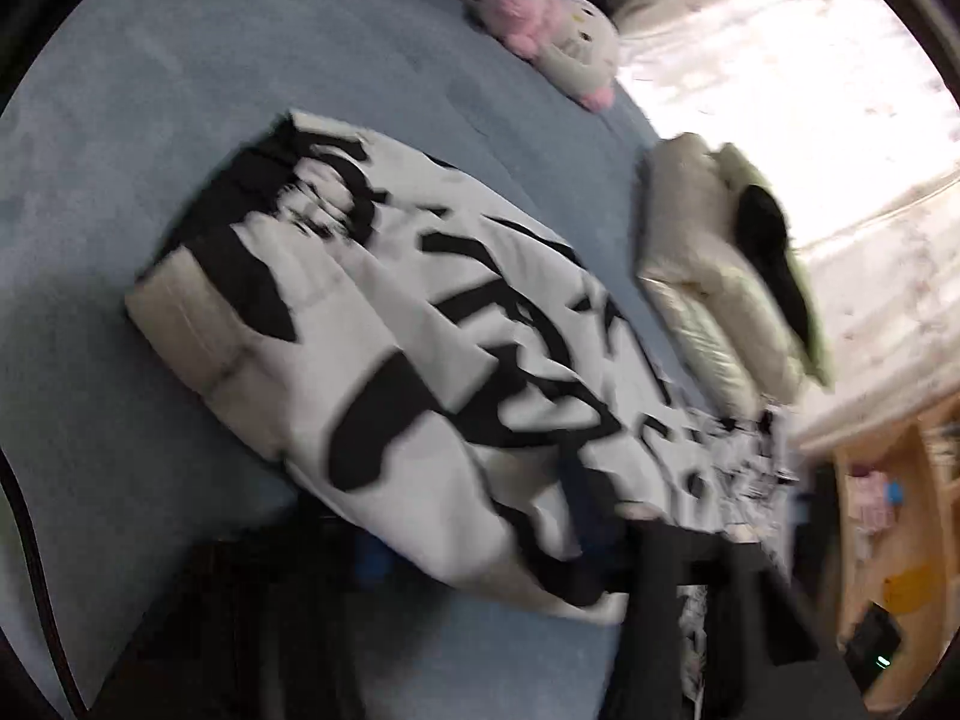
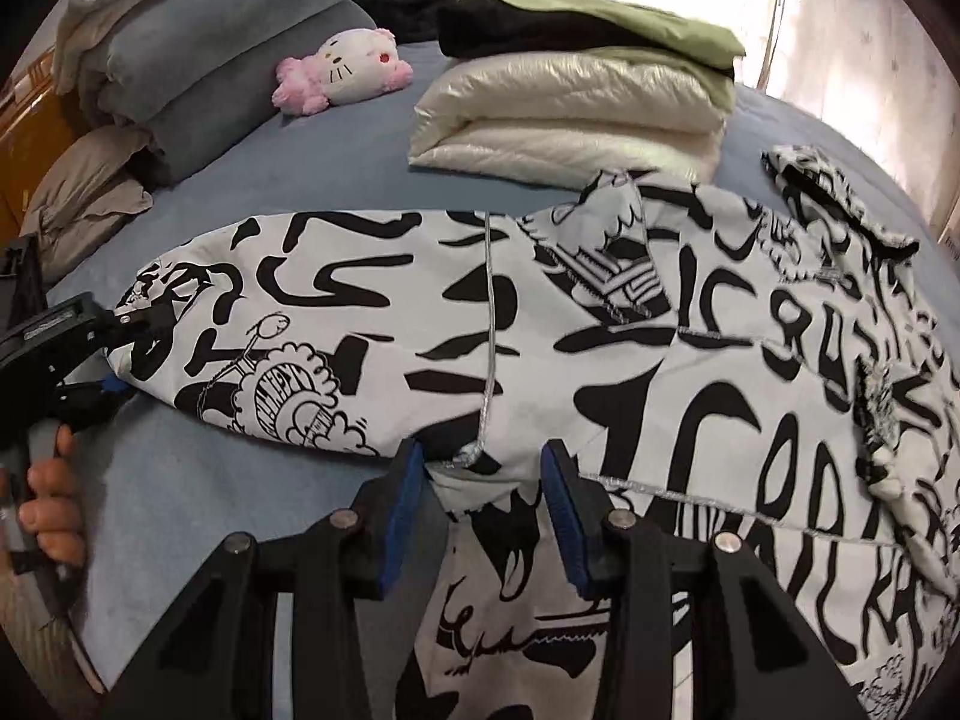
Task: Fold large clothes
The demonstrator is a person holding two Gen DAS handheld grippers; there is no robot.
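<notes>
A large white jacket with black graffiti print [image 2: 600,330] lies on the blue bed; it also shows, blurred, in the left wrist view [image 1: 420,348]. My right gripper [image 2: 486,498] stands with jaws apart around a bunched fold of the jacket at its near edge. My left gripper [image 2: 120,354] is at the far left of the right wrist view, closed on the end of the jacket's sleeve, with a hand on its handle. In the left wrist view its fingers [image 1: 372,564] are dark and blurred under the cloth.
A stack of folded clothes, cream, black and green [image 2: 576,96], sits behind the jacket. A pink and white plush toy [image 2: 342,69] lies by grey folded bedding [image 2: 198,66]. Bright curtains [image 1: 810,90] hang past the bed edge.
</notes>
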